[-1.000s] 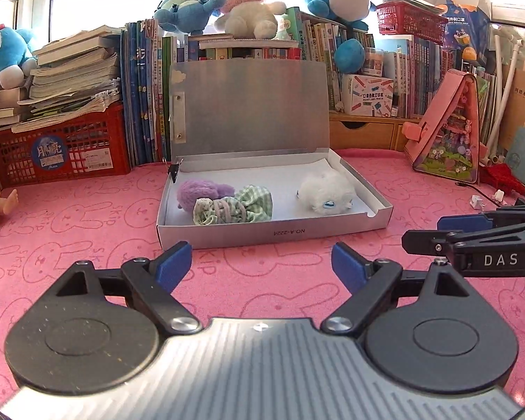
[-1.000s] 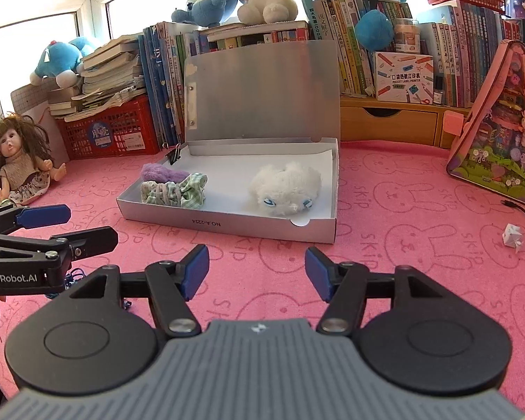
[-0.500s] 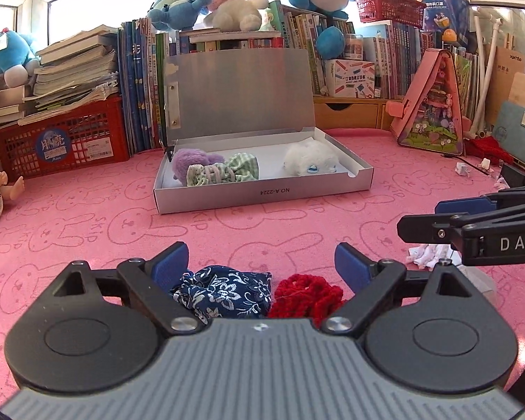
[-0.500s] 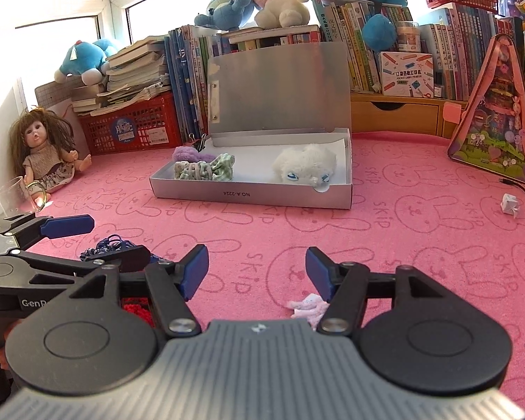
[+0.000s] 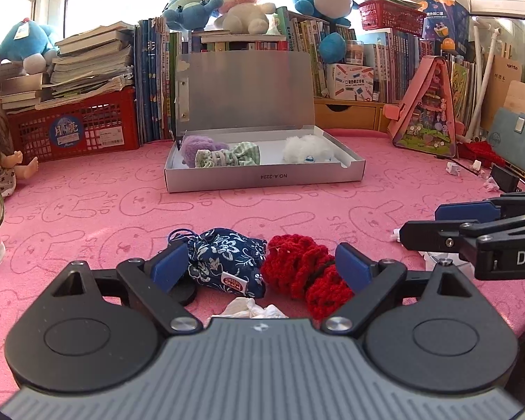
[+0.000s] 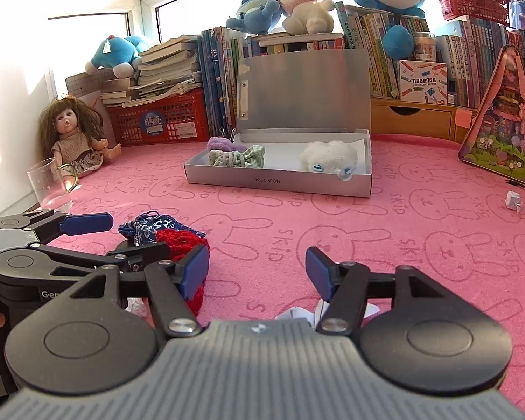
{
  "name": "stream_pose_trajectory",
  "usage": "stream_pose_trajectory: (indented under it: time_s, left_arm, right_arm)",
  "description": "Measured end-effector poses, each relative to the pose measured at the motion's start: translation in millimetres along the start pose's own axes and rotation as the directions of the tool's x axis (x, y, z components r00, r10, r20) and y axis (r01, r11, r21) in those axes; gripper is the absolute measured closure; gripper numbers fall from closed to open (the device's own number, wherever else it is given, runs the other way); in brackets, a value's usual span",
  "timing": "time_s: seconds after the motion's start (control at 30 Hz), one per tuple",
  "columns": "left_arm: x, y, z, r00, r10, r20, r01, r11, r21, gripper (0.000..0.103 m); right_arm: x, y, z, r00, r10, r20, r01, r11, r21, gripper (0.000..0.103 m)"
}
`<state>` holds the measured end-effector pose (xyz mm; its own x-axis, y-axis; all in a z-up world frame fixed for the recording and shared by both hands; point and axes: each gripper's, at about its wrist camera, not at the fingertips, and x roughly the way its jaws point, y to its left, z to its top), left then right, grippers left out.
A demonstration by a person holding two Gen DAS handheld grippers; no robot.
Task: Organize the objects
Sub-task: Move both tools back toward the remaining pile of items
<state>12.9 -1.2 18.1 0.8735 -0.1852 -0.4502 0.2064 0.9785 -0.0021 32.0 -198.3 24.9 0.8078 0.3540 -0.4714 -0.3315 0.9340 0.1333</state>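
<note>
The left gripper point(image 5: 260, 267) hovers low over the near edge of a pink rabbit-print tabletop point(image 5: 87, 210), its jaws spread wide; two soft items lie between the blue pads, which do not press on either. A navy floral drawstring pouch point(image 5: 227, 262) sits beside the left pad, and a red crocheted piece point(image 5: 302, 273) lies touching it, next to the right pad. A scrap of crumpled white material point(image 5: 252, 310) lies just nearer, at the gripper's body. The right gripper point(image 6: 257, 269) hangs just beside it to the right, jaws partly apart with only bare pink cloth between the pads; a white folded scrap point(image 6: 297, 314) peeks out below its right finger.

Farther back, at the middle of the tabletop, an open silver box point(image 5: 262, 176) stands with its lid raised upright. Inside, at its left end, lie a purple fluffy scrunchie point(image 5: 201, 145) and a green checked scrunchie point(image 5: 229, 155), touching; a white furry item point(image 5: 308, 149) rests apart toward the right end.

At the left edge stands a clear glass mug point(image 6: 49, 187), with a doll point(image 6: 75, 133) seated behind it in the far-left corner. A small white paper cube point(image 6: 513, 200) lies near the right edge. Along the far edge stand a red crate point(image 5: 73, 127) stacked with books, a row of upright books topped by plush toys point(image 5: 241, 0), and a pink triangular case point(image 5: 427, 112).
</note>
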Motion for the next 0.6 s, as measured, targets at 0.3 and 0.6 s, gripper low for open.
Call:
stream_pose_trajectory:
  time_s: [0.3,0.6]
  left_arm:
    - [-13.1,8.4,-16.1,0.998,-0.013,-0.061,0.011,1.000,-0.029,0.016]
    - [-8.2,6.8,-28.7,0.993,-0.028,-0.118,0.022,0.998,-0.055,0.037]
  right_arm:
    - [-13.6,-1.9,-18.3,0.999,-0.004,-0.035,0.005,1.000,0.029,0.052]
    - [-12.5,1.1,-32.9,0.995,-0.025,-0.095,0.026,1.000,0.010,0.058]
